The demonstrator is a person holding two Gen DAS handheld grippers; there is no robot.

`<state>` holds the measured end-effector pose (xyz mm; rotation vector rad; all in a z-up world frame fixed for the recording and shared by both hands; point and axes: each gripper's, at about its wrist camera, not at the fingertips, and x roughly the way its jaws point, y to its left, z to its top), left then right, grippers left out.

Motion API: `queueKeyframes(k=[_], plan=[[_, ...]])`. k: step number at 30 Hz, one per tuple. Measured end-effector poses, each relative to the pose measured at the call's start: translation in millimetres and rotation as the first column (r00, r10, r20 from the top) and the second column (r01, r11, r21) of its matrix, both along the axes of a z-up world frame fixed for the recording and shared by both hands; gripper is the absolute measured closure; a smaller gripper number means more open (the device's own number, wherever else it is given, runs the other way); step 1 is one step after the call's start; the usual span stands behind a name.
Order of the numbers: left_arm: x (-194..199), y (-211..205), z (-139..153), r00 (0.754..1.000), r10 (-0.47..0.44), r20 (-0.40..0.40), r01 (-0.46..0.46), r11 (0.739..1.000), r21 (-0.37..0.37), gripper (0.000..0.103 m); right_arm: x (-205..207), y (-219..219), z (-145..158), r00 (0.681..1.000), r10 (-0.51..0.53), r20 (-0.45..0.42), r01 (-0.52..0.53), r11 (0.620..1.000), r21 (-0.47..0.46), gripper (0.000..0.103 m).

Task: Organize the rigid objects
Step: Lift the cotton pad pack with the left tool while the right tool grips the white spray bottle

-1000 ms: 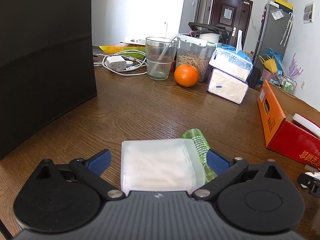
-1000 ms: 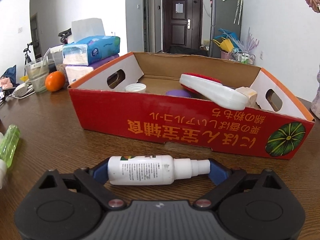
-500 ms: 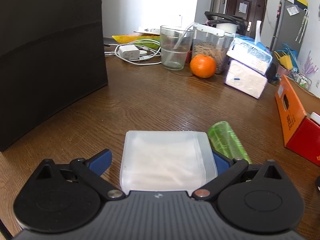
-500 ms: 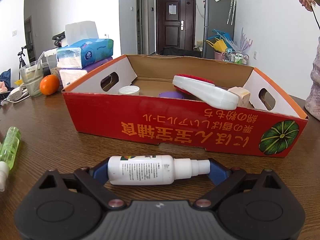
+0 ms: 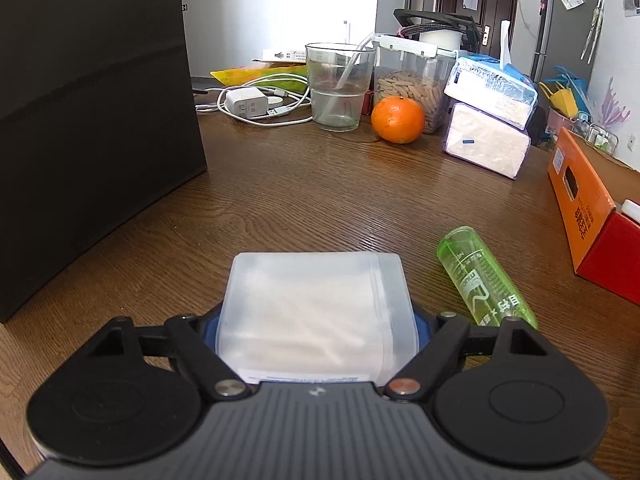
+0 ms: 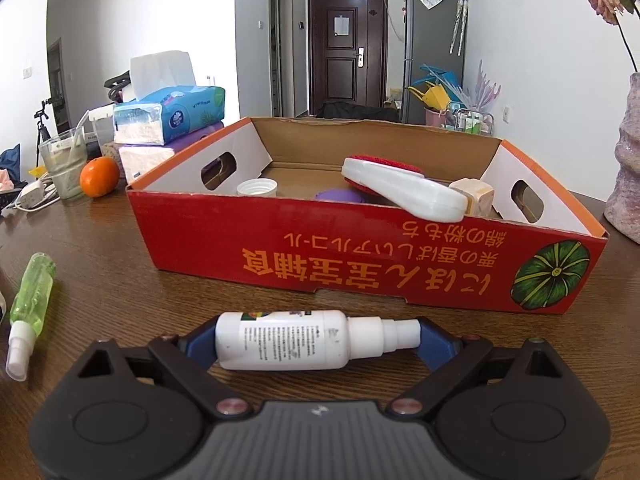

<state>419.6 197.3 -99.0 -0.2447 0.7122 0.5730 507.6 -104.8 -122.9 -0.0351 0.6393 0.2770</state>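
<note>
A translucent white plastic box (image 5: 316, 300) sits between the jaws of my left gripper (image 5: 316, 328). The jaws are closing and their blue pads meet its two sides. A green spray bottle (image 5: 486, 280) lies on the wooden table just right of that gripper, also seen at the left of the right wrist view as the green bottle (image 6: 32, 292). My right gripper (image 6: 318, 340) is shut on a white spray bottle (image 6: 288, 340), held lengthwise end to end. Ahead of it stands a red cardboard box (image 6: 360, 264) holding a white brush (image 6: 400, 192), a cap and a purple lid.
A tall black box (image 5: 92, 120) walls the left side. At the back stand a glass cup (image 5: 338, 88), an orange (image 5: 397, 119), stacked tissue packs (image 5: 488, 120) and a charger with cable (image 5: 246, 104). A vase (image 6: 624, 168) stands right of the red box.
The left jaws have closed in from wide apart onto the sides of the translucent box. The green bottle now shows further right of that gripper. The right gripper still holds its bottle.
</note>
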Motion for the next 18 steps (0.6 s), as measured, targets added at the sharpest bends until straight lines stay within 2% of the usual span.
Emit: queueKeyframes(k=[18], plan=[[-17,-3,17,0.996,0.013,0.087,-0.015,1.0,0.025,0.02,-51,-11,11,0.996,-0.033,0.082,0.03,0.999,0.033,0.006]])
